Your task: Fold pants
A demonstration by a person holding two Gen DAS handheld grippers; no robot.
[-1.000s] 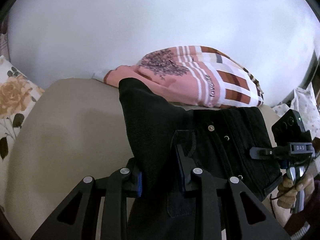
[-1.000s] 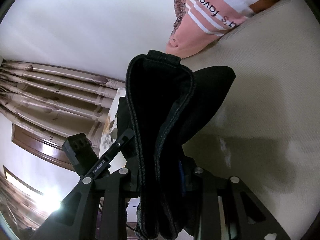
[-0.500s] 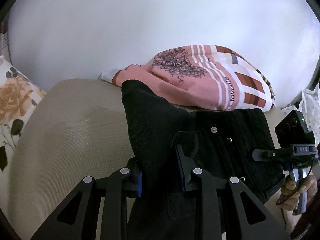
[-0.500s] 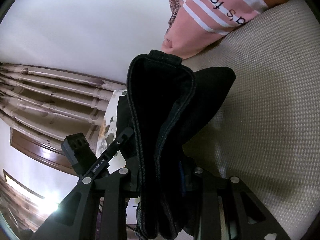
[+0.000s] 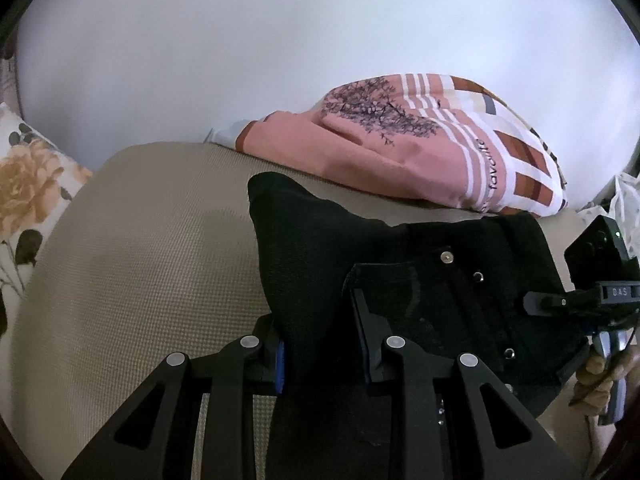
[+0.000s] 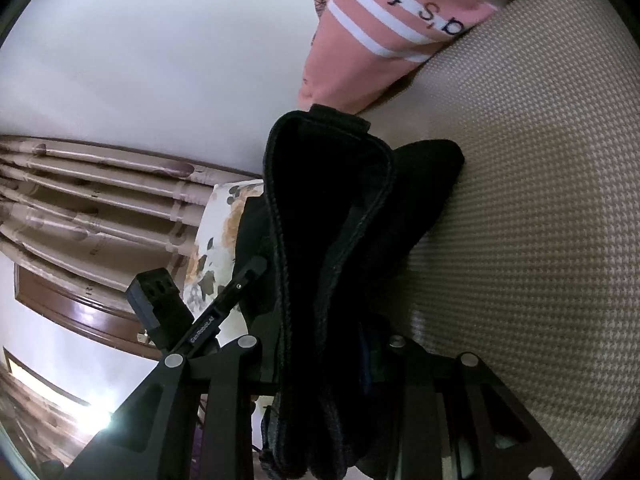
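Note:
Black pants (image 5: 424,276) with metal studs hang stretched between my two grippers just above a beige woven bed surface (image 5: 132,264). My left gripper (image 5: 320,344) is shut on a thick bunch of the black fabric, its blue pads pressed against the cloth. In the left wrist view the right gripper (image 5: 560,308) grips the far end of the waistband at the right edge, held by a person's hand (image 5: 600,376). In the right wrist view my right gripper (image 6: 324,360) is shut on folded layers of the pants (image 6: 332,216), which rise up between its fingers; the left gripper's body (image 6: 192,312) shows at left.
A pink striped pillow (image 5: 420,152) with a tree print lies at the bed's far edge against a white wall (image 5: 280,40). A floral pillow (image 5: 28,184) sits at the left. Curtains (image 6: 100,200) hang beyond the bed in the right wrist view.
Both grippers have sunk toward the bed with the pants still held. The pink pillow and the woven surface look nearer and larger than before.

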